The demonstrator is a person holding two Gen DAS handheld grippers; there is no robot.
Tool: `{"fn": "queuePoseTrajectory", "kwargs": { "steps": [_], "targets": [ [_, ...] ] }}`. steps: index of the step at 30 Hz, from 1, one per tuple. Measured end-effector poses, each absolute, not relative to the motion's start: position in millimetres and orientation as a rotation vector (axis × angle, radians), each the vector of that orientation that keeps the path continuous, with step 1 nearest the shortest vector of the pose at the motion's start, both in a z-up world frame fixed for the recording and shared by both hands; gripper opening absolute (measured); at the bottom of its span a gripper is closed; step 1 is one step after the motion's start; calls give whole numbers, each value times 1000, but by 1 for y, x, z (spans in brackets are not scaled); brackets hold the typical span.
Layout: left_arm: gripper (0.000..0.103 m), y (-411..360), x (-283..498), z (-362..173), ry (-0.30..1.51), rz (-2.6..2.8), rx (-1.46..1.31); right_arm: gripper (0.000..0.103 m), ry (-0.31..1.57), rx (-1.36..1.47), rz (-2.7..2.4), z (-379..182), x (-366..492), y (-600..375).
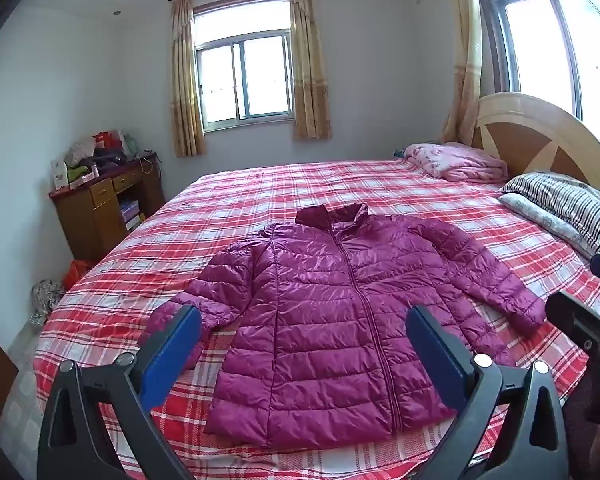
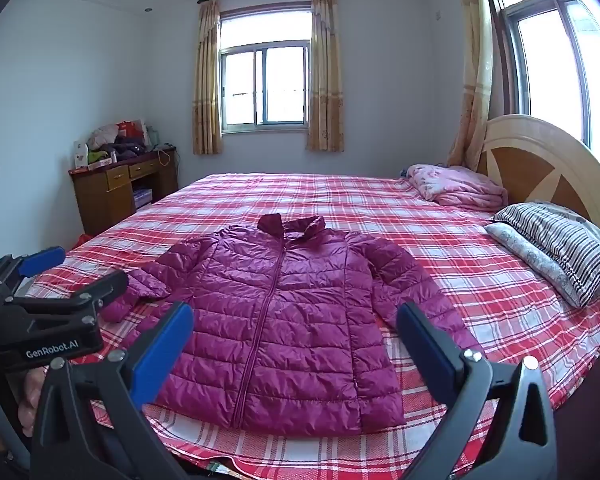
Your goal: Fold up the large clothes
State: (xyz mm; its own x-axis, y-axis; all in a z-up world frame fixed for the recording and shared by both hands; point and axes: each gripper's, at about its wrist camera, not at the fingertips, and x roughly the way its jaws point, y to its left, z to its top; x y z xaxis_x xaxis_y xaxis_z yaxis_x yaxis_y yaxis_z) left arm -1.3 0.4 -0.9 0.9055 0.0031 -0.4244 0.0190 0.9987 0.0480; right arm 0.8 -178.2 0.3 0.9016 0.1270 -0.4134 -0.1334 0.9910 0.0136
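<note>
A magenta quilted puffer jacket (image 1: 332, 320) lies flat and zipped on the red plaid bed (image 1: 260, 192), collar away from me, both sleeves spread out. It also shows in the right wrist view (image 2: 284, 320). My left gripper (image 1: 304, 344) is open and empty, held above the jacket's near hem. My right gripper (image 2: 296, 340) is open and empty, also above the near hem. The left gripper shows at the left edge of the right wrist view (image 2: 60, 276), near the jacket's left cuff.
Striped and floral pillows (image 2: 556, 248) and a folded pink blanket (image 2: 456, 188) lie by the wooden headboard (image 2: 540, 164) at right. A cluttered wooden desk (image 2: 120, 188) stands at far left by the wall. Bags lie on the floor left of the bed (image 1: 52, 292).
</note>
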Motion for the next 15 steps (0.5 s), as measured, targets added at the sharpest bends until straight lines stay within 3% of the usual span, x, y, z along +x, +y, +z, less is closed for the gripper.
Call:
{"fn": "queuePoseTrajectory", "kwargs": {
  "steps": [15],
  "targets": [
    [102,6,5,-7,453,29,45,103,437,-15,131,0,2,-177]
  ]
}}
